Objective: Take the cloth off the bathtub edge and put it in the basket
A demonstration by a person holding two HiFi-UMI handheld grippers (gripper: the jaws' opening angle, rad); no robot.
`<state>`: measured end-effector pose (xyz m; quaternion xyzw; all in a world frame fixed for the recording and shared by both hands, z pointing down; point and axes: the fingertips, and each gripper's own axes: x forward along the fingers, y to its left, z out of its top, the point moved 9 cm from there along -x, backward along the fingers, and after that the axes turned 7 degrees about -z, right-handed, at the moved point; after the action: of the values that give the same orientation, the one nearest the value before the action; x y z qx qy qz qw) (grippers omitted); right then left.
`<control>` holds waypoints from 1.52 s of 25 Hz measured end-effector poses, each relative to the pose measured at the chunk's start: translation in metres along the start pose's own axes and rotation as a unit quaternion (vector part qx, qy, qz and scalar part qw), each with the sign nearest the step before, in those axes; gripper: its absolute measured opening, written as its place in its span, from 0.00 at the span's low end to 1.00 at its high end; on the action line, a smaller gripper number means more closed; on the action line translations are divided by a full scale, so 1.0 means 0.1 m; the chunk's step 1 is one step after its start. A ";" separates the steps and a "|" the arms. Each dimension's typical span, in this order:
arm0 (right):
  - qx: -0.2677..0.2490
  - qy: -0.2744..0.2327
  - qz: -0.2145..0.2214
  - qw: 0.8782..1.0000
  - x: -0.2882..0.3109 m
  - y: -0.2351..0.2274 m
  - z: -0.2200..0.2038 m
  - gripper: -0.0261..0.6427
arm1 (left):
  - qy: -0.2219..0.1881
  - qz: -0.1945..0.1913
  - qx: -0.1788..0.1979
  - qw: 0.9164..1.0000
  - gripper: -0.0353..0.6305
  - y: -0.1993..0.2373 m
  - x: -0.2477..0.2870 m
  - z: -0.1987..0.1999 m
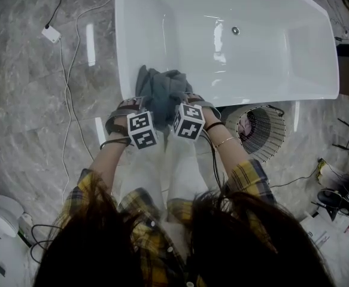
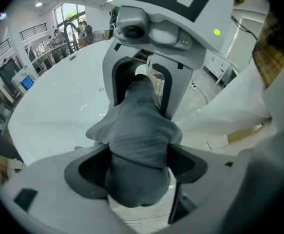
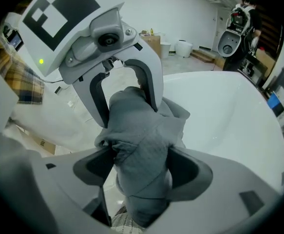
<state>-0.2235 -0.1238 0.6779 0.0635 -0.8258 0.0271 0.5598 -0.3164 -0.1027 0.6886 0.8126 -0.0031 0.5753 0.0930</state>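
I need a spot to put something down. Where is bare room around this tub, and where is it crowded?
Free: the bathtub rim right of the cloth, and the tub's inside. The marble floor left of the tub is bare but for a wired adapter. Crowded: the rim at the cloth, with left tongs and right tongs open around it.

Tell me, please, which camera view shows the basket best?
The head view: the wire basket shows from above, on the floor beside the bathtub. The right gripper view catches only a sliver of mesh at its bottom edge, under the cloth; the left gripper view shows at most a small patch.
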 end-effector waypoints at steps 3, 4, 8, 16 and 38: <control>-0.007 0.009 -0.005 1.000 0.04 0.03 0.01 0.54 | 0.004 0.015 0.003 1.000 0.58 -0.01 0.03 0.01; -0.009 0.011 -0.007 1.000 0.05 0.03 0.01 0.54 | 0.007 0.019 0.004 1.000 0.58 -0.02 0.03 0.01; -0.012 0.020 -0.012 1.000 0.05 0.02 0.01 0.54 | 0.019 0.025 0.003 1.000 0.58 -0.01 0.06 0.04; 0.006 0.035 -0.017 0.999 0.02 0.00 0.04 0.51 | 0.015 0.019 -0.009 1.000 0.56 0.00 0.03 0.02; 0.133 -0.026 -0.015 0.991 -0.42 0.03 0.11 0.19 | -0.024 -0.007 -0.057 0.998 0.28 -0.08 -0.37 0.03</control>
<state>-0.2186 -0.1193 0.6346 0.1500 -0.8279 0.1268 0.5253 -0.3246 -0.0989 0.6521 0.8198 -0.0322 0.5535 0.1431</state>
